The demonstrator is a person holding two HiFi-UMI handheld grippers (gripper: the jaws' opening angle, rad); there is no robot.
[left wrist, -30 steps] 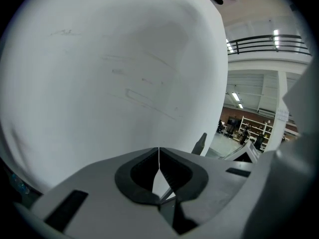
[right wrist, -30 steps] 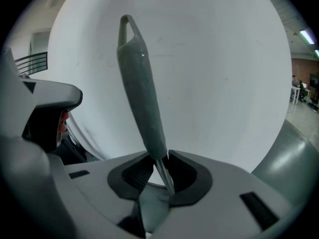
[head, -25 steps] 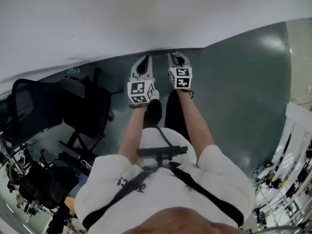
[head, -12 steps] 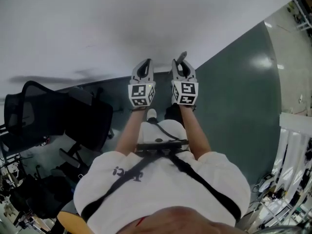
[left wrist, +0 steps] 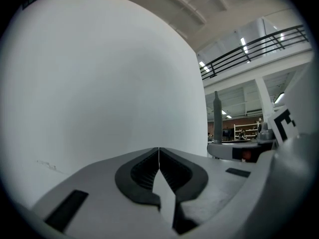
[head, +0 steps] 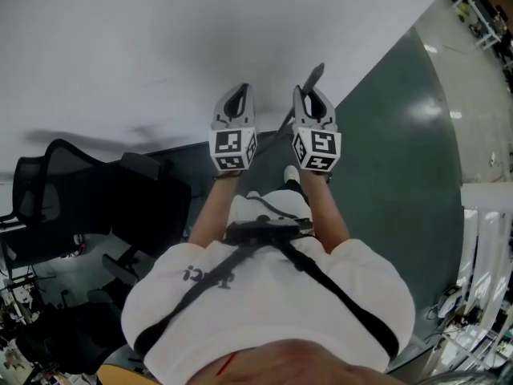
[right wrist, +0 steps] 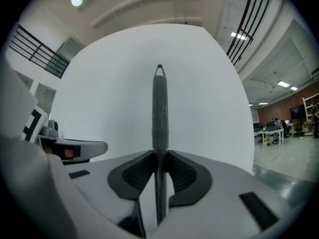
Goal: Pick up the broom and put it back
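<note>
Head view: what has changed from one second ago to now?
The left gripper and the right gripper rose higher against the white wall, the thin grey broom handle with the right one. Unchanged: right jaws clamped on the handle, left shut and empty.

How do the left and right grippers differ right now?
The left gripper is shut on nothing; the right gripper is shut on the broom handle. The left gripper's fingers meet; the right gripper's fingers are held apart by the handle. Both face the white wall.
</note>
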